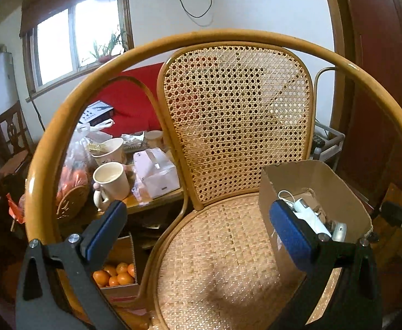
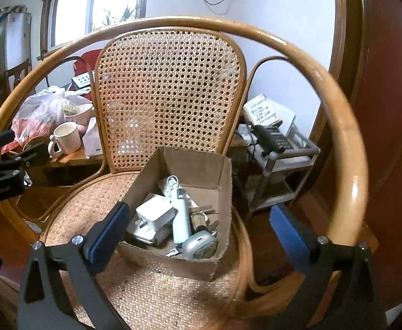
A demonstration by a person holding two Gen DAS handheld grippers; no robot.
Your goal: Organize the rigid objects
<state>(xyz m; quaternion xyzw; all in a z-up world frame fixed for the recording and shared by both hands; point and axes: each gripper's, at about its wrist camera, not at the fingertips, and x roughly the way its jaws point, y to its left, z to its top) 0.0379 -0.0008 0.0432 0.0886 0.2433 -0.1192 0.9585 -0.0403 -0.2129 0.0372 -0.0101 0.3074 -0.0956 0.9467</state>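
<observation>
Looking along my right gripper (image 2: 198,233), I find its blue-padded jaws spread wide with nothing between the pads; no earlier view is to hand, so I report only that they stand fully apart. Just beyond and below the fingertips sits the cardboard box (image 2: 173,258), open-topped, resting on the woven seat of the rattan chair (image 2: 170,88), toward the seat's right side. Inside the box I can make out a white charger block (image 2: 155,213), a pale blue cylindrical item (image 2: 180,220) lying lengthwise, a rounded silver device (image 2: 199,244) at the near corner, and a white cable (image 2: 170,184) toward the back wall; some keys or small metal pieces lie among them, too cluttered to tell apart. None of these touches the right pads. My left gripper (image 1: 198,231) is likewise wide open and empty; its right-hand pad overlaps the box's near left wall in the left wrist view, though I cannot tell whether it touches. The bare seat lies between its fingers. In the right wrist view the left tool appears at the left edge, well apart from the box. Farther off, past the chair's arm, a cream mug (image 1: 111,181) stands on a crowded side table (image 1: 157,200), and a carton of oranges (image 1: 115,275) sits on the floor beneath.
</observation>
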